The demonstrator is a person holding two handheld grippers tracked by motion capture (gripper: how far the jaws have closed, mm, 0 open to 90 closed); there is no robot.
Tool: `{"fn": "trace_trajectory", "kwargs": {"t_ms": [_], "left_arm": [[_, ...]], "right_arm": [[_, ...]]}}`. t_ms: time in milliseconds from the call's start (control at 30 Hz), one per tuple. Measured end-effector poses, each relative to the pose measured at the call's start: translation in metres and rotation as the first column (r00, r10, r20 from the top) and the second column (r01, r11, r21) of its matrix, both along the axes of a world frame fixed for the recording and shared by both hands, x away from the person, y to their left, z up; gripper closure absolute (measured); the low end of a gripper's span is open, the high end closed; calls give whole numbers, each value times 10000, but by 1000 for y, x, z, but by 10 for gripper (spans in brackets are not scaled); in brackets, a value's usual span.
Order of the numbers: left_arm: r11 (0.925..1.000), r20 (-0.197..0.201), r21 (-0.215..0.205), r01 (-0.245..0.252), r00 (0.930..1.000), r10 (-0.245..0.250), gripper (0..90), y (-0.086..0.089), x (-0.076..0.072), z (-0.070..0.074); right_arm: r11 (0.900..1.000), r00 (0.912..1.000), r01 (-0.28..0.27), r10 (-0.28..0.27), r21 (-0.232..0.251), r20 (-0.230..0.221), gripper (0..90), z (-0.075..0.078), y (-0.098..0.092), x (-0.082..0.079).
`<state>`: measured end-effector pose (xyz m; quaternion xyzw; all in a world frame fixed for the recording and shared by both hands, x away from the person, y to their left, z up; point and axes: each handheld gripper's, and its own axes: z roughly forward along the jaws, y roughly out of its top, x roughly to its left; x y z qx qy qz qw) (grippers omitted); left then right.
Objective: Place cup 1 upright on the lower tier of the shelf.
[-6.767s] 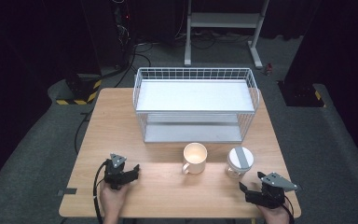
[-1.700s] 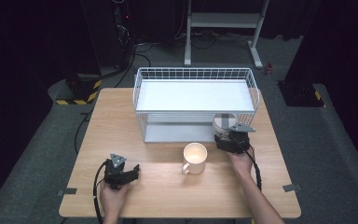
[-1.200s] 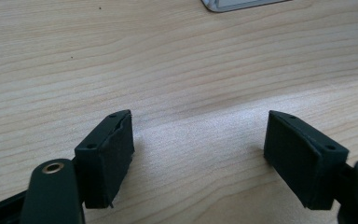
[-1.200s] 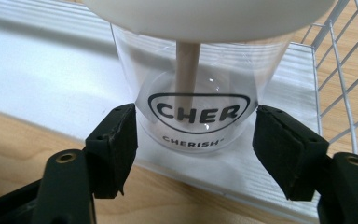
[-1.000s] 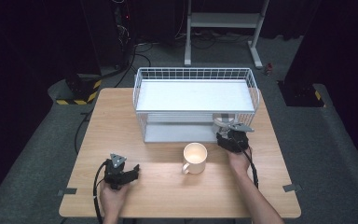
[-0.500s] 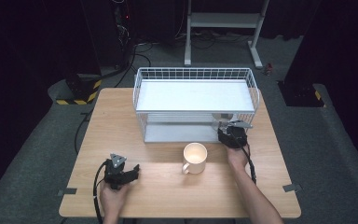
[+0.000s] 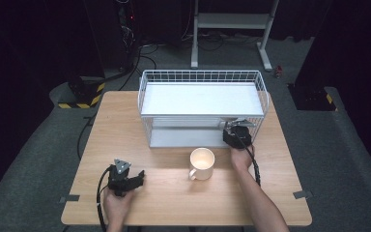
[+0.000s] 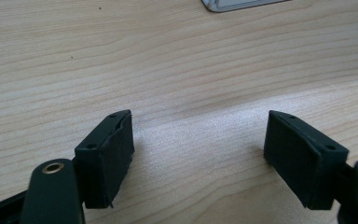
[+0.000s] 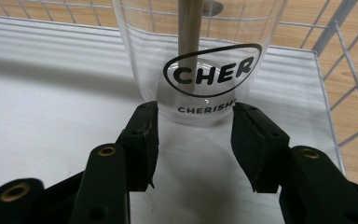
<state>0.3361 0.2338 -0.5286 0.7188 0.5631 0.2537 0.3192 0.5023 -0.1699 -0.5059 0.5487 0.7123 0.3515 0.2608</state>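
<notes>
One clear glass (image 9: 200, 60), printed with a black oval logo, stands on the lower white shelf (image 9: 51, 116) of the wire rack (image 7: 203, 77), near its right end. The right gripper (image 9: 193, 140) has its jaws at the glass base, parted about the width of the base; whether the pads press the glass cannot be determined. Risk, as a judgement: the smooth wall may slip in a low hold, and the glass may tip or strike the rack wires (image 9: 349, 51) during withdrawal. The right forearm reaches forward, hand at the rack front. A cream mug (image 7: 202, 163) stands just before the rack. The left gripper (image 8: 198, 158) rests low over the table (image 8: 177, 56), jaws wide apart, empty
</notes>
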Motion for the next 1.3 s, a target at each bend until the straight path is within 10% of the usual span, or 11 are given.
{"fn": "trace_trajectory", "kwargs": {"t_ms": [1300], "left_arm": [[10000,3,5,-4,10000,4,244,0,0,0]], "right_arm": [[9819,9829,-1709,1642,815,835,330,20,-29,-48]]}}
